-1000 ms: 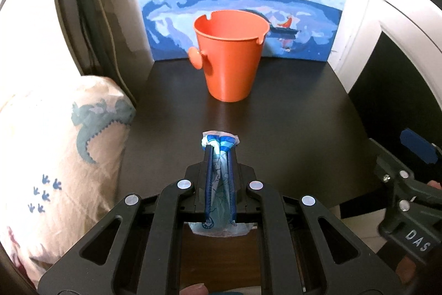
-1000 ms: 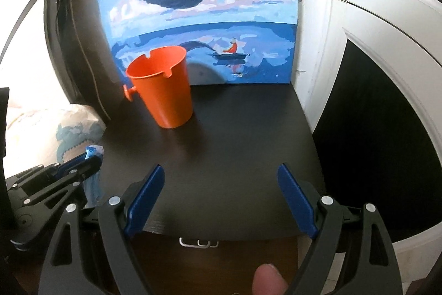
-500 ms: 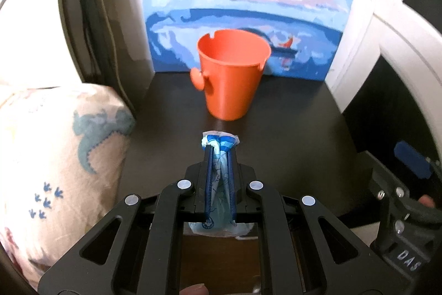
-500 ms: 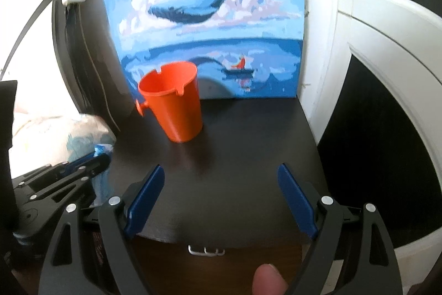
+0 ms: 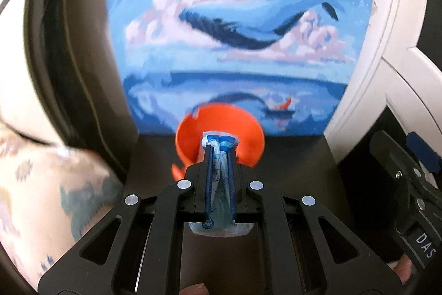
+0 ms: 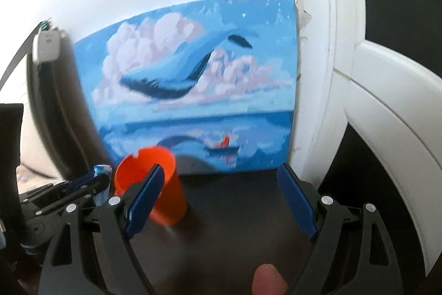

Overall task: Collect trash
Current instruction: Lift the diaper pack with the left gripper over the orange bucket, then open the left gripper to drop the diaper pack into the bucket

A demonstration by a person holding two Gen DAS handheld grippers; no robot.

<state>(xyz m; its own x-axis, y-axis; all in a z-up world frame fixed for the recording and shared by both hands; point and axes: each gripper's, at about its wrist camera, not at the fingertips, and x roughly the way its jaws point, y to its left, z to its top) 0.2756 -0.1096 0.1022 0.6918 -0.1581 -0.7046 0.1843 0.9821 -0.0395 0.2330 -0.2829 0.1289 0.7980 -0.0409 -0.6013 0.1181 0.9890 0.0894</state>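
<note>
My left gripper (image 5: 219, 143) is shut on a crumpled blue-and-white wrapper (image 5: 219, 176). Its tips are over the near rim of the orange cup (image 5: 221, 126), which stands on the dark table (image 5: 292, 156). In the right wrist view the left gripper (image 6: 100, 179) and its wrapper (image 6: 101, 170) sit just left of the orange cup (image 6: 154, 184). My right gripper (image 6: 221, 176) is open and empty, above the table (image 6: 234, 212), to the right of the cup.
A whale painting (image 5: 234, 46) leans against the white wall behind the cup. A patterned pillow (image 5: 47, 198) lies left of the table. A white door frame (image 6: 373, 115) stands on the right.
Both grippers moved forward and up toward the cup. The left gripper carried the wrapper from the table's front to the cup's rim. The right stayed open.
</note>
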